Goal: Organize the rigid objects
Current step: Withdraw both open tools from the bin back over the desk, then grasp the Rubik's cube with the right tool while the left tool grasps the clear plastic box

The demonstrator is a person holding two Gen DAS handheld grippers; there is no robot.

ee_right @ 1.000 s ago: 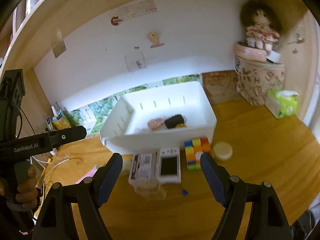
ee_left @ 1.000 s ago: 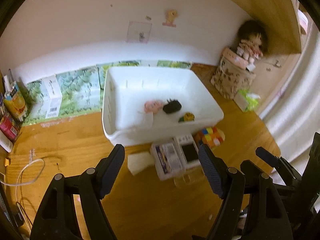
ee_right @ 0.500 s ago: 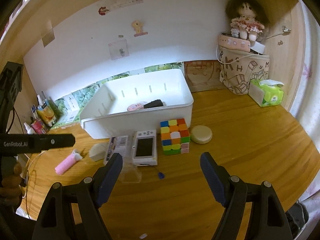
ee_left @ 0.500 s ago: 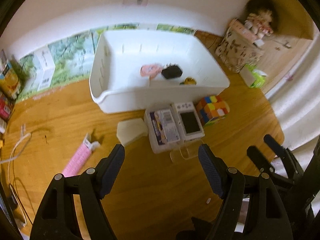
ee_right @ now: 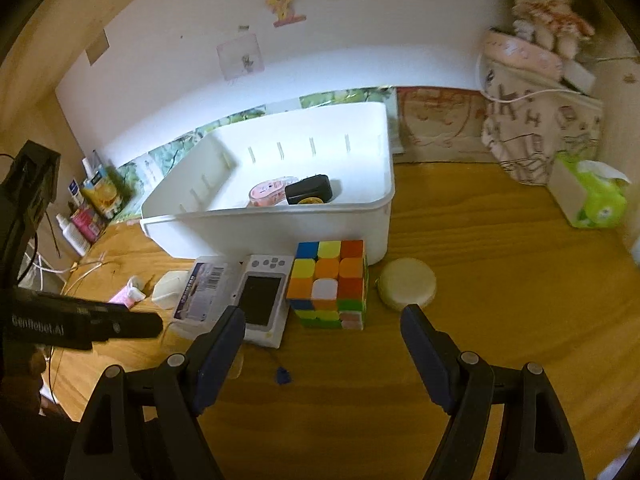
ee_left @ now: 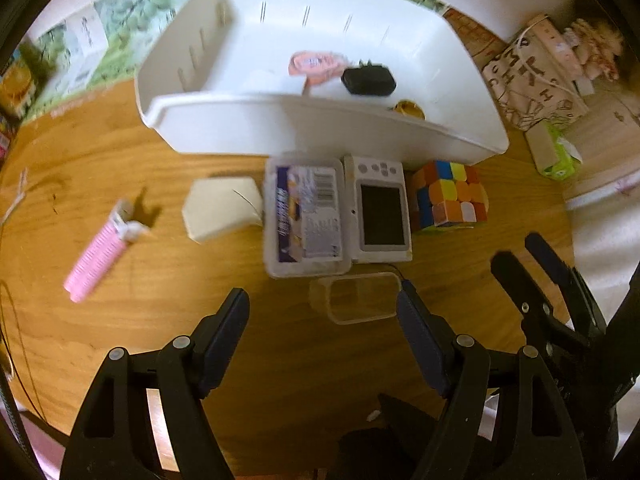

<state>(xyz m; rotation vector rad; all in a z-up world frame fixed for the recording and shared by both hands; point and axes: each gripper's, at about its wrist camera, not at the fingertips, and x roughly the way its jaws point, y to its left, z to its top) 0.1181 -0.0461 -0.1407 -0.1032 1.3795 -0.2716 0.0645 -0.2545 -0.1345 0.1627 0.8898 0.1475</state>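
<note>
A white bin (ee_left: 320, 120) (ee_right: 280, 224) holds a pink tape roll (ee_left: 316, 63), a black charger (ee_left: 368, 80) and a small yellow item (ee_left: 408, 108). In front of it on the wooden desk lie a clear labelled box (ee_left: 306, 220) (ee_right: 204, 292), a white handheld game (ee_left: 380, 212) (ee_right: 262, 296), a colour cube (ee_left: 450, 200) (ee_right: 330, 282), a clear small container (ee_left: 360, 298), a white pad (ee_left: 222, 212), a pink tube (ee_left: 100, 254) and a round beige lid (ee_right: 407, 285). My left gripper (ee_left: 322, 312) is open above the desk, before the clear box. My right gripper (ee_right: 322, 326) is open, just before the cube.
A patterned bag (ee_right: 540, 140) with a doll (ee_right: 548, 28) on it and a green tissue box (ee_right: 592, 196) stand at the back right. Bottles and a juice box (ee_right: 104, 196) crowd the left edge, with cables (ee_right: 52, 270). A small blue bit (ee_right: 283, 376) lies on the desk.
Both grippers have tilted down and moved closer to the objects in front of the bin. The right gripper now faces the cube. Both stay open.
</note>
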